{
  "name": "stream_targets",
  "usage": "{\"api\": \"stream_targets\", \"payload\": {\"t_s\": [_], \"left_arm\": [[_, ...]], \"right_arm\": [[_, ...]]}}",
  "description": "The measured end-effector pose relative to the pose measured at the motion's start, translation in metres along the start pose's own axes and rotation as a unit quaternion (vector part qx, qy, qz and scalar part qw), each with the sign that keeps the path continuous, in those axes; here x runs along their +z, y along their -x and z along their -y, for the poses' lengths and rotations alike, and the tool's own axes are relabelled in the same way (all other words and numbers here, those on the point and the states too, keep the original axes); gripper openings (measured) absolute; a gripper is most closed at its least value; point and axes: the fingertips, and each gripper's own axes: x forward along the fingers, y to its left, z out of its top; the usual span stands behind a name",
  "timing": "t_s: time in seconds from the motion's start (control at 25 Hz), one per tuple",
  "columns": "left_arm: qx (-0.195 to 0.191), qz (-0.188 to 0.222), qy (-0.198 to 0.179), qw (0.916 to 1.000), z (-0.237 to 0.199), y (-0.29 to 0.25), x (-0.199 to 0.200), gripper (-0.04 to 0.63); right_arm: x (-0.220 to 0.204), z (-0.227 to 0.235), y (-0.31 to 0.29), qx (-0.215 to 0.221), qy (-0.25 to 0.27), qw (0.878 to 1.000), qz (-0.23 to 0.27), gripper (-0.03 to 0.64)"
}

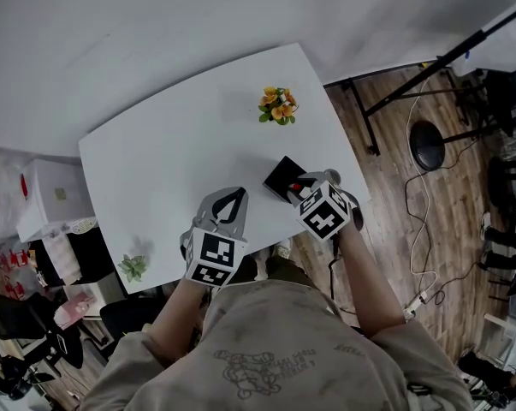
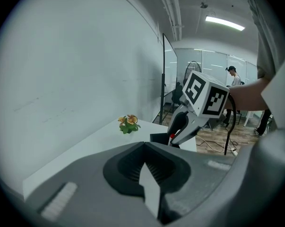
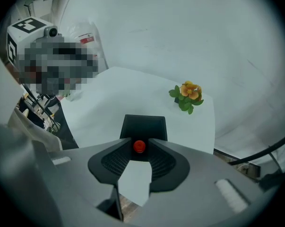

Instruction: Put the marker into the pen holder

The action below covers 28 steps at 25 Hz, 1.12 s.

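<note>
Over the table's right edge, the right gripper is clamped on the marker, its red end pinched right at the jaw tips; directly ahead of those tips sits the black pen holder on the white table; the left gripper hovers alongside, jaws pressed together, nothing between them; orange flowers stand farther back.
</note>
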Motion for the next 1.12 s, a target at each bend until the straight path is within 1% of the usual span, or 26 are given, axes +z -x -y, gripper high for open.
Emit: {"api": "stream_targets", "payload": {"t_s": [0.24, 0.44, 0.6, 0.8, 0.96, 1.12], "left_arm": [[0.010, 0.017, -0.016, 0.9997, -0.005, 0.008, 0.018, 0.000], [0.023, 0.039, -0.035, 0.9984, -0.013, 0.019, 0.041, 0.000], [0.034, 0.060, -0.048, 0.9965, -0.020, 0.032, 0.063, 0.000], [0.031, 0.101, -0.041, 0.9935, -0.020, 0.052, 0.096, 0.000], [0.043, 0.137, -0.061, 0.9877, -0.018, 0.072, 0.125, 0.000], [0.053, 0.164, -0.076, 0.9821, -0.012, 0.090, 0.148, 0.000]], "right_arm": [[0.013, 0.007, 0.032, -0.029, -0.004, 0.999, 0.038, 0.129], [0.031, 0.016, 0.074, -0.062, -0.016, 0.994, 0.093, 0.109], [0.046, 0.017, 0.112, -0.080, -0.028, 0.986, 0.146, 0.092], [0.063, 0.016, 0.159, -0.096, -0.040, 0.970, 0.221, 0.067], [0.073, 0.013, 0.196, -0.111, -0.043, 0.952, 0.283, 0.050], [0.082, 0.005, 0.235, -0.117, -0.039, 0.932, 0.340, 0.044]]}}
